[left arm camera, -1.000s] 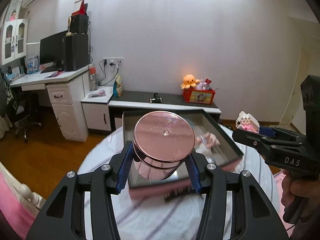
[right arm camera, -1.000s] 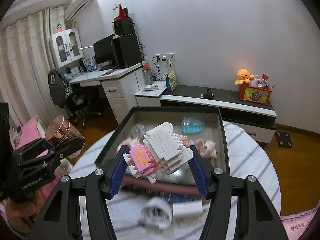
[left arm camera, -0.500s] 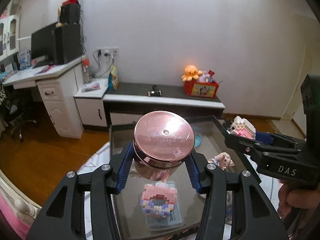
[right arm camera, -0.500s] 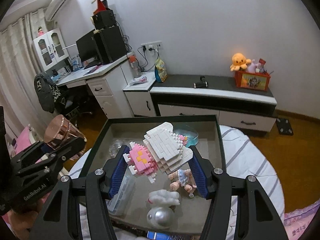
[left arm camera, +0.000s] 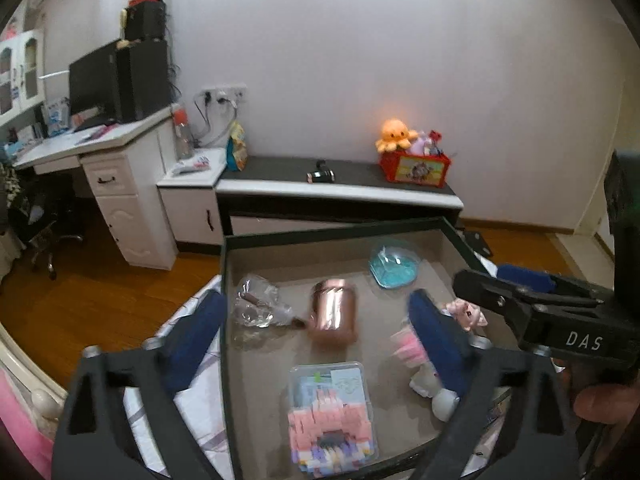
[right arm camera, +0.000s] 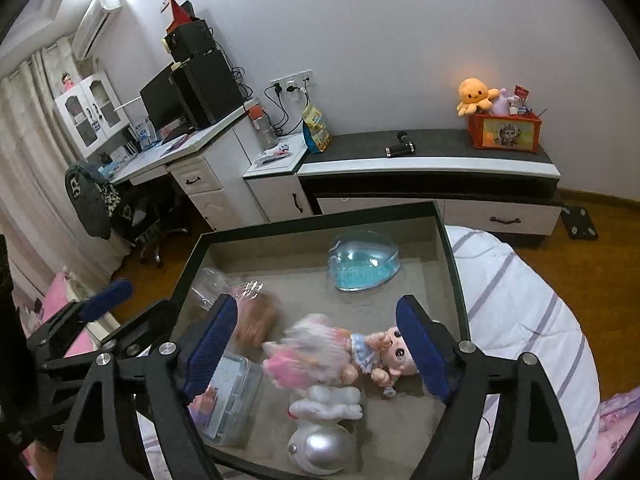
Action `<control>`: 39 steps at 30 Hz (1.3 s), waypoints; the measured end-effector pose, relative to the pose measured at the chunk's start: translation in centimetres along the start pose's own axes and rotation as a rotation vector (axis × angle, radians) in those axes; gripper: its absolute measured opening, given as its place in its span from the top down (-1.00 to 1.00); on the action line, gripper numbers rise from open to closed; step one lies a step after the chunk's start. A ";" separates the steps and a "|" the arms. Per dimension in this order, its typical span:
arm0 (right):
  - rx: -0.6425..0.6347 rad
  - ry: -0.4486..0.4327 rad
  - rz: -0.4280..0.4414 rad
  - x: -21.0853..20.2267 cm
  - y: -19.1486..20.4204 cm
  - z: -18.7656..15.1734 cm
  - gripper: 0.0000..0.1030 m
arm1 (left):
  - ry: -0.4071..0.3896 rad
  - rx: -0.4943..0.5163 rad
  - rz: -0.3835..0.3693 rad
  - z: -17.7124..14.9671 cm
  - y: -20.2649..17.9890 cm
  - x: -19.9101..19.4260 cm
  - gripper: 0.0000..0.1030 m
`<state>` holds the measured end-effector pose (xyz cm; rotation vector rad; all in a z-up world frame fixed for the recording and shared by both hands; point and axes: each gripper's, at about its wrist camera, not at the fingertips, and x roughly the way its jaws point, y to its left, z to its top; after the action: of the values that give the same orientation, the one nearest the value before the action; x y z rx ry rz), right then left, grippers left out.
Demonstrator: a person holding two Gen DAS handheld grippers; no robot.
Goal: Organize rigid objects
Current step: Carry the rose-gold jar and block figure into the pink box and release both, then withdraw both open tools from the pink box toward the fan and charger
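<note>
Bedding, white with grey stripes (right arm camera: 516, 312), carries the dark-rimmed grey tray (right arm camera: 454, 264), which takes most of both views; bare floor shows mainly at its far side near the clear blue heart-shaped case (right arm camera: 362, 266). Both the left gripper (left arm camera: 316, 328) and right gripper (right arm camera: 318, 344) hang above with jaws spread wide, holding nothing. The rose-gold metal tin (left arm camera: 333, 312) lies inside the tray, the pink-and-white brick model (right arm camera: 308, 350) beside the doll, both motion-blurred. Tray's near edge is cut off.

The copper-pink tin (left arm camera: 333, 312) stands in the middle of the tray (left arm camera: 320, 232); the blurred pink-white brick model (right arm camera: 308, 348) lies near the right edge.
</note>
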<state>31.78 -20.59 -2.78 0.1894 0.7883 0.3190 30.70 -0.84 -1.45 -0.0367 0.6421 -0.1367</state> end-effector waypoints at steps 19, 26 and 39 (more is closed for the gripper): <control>-0.019 -0.131 -0.098 -8.3 1.3 -5.3 -0.67 | -0.070 -0.004 -0.005 -5.3 -1.0 -9.3 -1.00; -0.004 -0.160 -0.106 -11.1 1.3 -8.3 -0.67 | -0.067 -0.008 -0.020 -7.9 -1.5 -12.3 -1.00; -0.001 -0.154 -0.102 -14.1 2.2 -14.9 -0.67 | -0.052 -0.027 -0.013 -13.5 -1.7 -16.3 -1.00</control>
<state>11.23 -22.73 -3.07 0.1699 0.6425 0.2057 9.47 -0.16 -2.43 -0.0696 0.5922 -0.1389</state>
